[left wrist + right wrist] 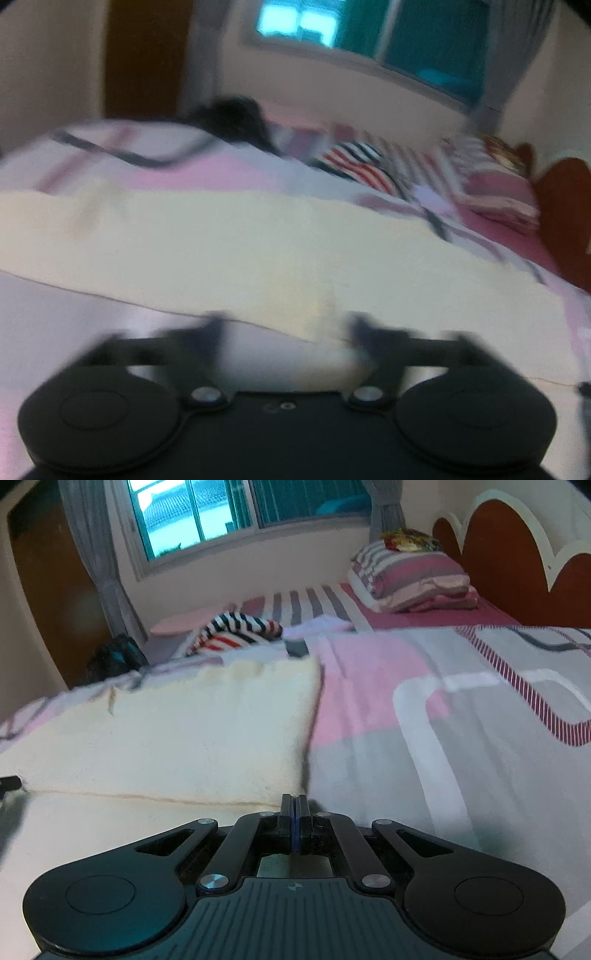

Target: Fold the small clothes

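The cream garment (166, 738) lies flat on the bed (461, 720), near its front edge. The right hand-held gripper (294, 805) is pressed together at the garment's folded edge. The left hand-held gripper (288, 332) is spread above the cloth, holding nothing. A striped garment (240, 629) lies farther back.

Window (207, 517): sliding, teal glass, grey curtains (92, 554)
Headboard (517, 565): red-brown, scalloped
Door (48, 590): brown wood
Walls (258, 568): pale
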Demonstrator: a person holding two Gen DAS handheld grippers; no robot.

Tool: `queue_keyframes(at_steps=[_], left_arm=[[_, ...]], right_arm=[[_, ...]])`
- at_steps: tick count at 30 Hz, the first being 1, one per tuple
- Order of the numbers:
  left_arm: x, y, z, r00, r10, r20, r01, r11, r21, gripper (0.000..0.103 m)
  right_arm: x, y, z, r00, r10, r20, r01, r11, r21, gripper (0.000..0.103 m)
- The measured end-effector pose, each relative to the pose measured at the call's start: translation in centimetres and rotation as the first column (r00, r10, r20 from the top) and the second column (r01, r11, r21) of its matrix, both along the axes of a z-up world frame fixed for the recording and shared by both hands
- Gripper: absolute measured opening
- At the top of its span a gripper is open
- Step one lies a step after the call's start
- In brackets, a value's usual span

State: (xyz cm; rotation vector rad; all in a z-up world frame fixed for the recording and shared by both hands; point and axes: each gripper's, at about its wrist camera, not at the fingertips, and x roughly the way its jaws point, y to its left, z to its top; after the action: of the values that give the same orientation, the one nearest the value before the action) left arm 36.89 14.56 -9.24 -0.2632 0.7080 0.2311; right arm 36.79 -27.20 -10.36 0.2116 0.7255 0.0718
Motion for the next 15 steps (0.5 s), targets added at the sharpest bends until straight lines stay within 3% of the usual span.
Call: queue_keyframes(at_steps=[2,4,6,9,10,11,13,15], left_arm=[[-2.1,2.5,0.4,0.999,0.035,0.037,-0.034,0.999,-0.026,0.083],[-3.7,5.6,0.3,0.994,0.105,0.038,-0.102,0.991,-0.088,0.082],[-5.8,9.4,0.1,0.979,0.198,0.04,-0.191,0.971,-0.145,0.076],[-8.5,15.1,-0.5,0.945,0.325,0.044,-0.303,0.917,-0.259,0.06],[-9.2,16.7,-0.7,0.933,0.356,0.048,-0.327,0.896,-0.299,0.058],[-9.8,18.3,-0.9,0.923,0.383,0.05,-0.345,0.876,-0.338,0.055],[-10.2,20.5,-0.9,0.907,0.417,0.059,-0.366,0.85,-0.379,0.054],[-10.3,22.3,-0.9,0.892,0.448,0.062,-0.394,0.836,-0.383,0.055]], right_arm=[[-0.5,0.1,0.7,1.0,-0.015,0.012,0.016,1.0,-0.013,0.0],[-0.6,-0.1,0.6,0.999,-0.042,0.002,0.042,0.999,-0.003,0.0],[-0.7,-0.2,0.2,0.997,-0.08,-0.018,0.08,0.997,0.005,0.0],[-1.3,0.3,0.3,0.993,-0.117,-0.005,0.117,0.993,0.018,0.0],[-1.5,0.9,0.4,0.992,-0.126,0.016,0.126,0.992,0.005,0.01],[-1.7,1.3,0.4,0.99,-0.136,0.033,0.137,0.991,-0.008,0.04],[-1.9,2.6,0.5,0.984,-0.16,0.079,0.163,0.986,-0.033,0.07],[-1.7,3.8,0.7,0.983,-0.143,0.115,0.149,0.988,-0.04,0.07]])
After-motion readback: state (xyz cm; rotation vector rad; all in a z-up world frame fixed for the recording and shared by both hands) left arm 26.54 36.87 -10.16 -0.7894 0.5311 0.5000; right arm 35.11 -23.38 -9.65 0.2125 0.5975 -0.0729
